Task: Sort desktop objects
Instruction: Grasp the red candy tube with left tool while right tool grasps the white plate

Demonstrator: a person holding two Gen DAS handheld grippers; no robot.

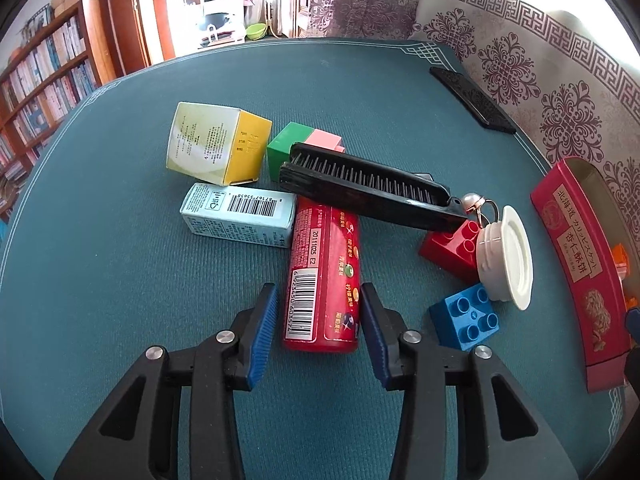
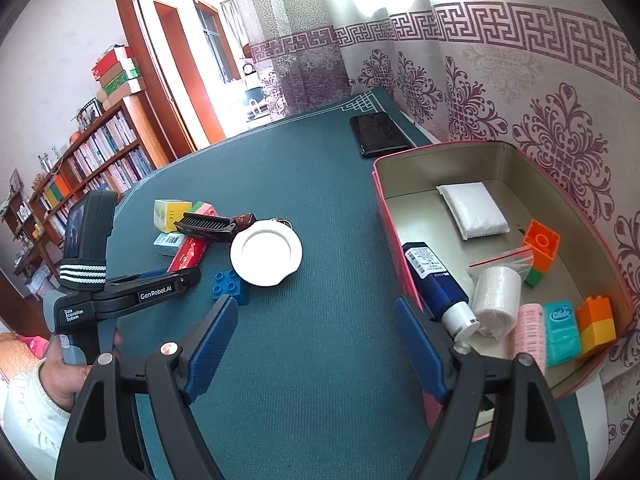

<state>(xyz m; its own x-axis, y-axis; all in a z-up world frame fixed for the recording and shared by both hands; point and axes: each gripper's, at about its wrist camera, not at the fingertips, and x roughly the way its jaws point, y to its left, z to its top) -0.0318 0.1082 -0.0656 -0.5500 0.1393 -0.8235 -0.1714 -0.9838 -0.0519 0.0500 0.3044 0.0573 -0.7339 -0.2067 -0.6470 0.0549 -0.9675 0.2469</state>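
Red tube [image 1: 323, 276] lies on the worktop [image 1: 120, 280] between the left tool's [image 1: 319, 322] spread pads, its far end under the black comb [image 1: 368, 188]; lifting could drag that comb off. Right tool [image 2: 316, 344] hangs spread, empty.

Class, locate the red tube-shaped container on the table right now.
In the left wrist view the red container lies on the green table mat, its near end between the left gripper fingers, beside the pale blue box.
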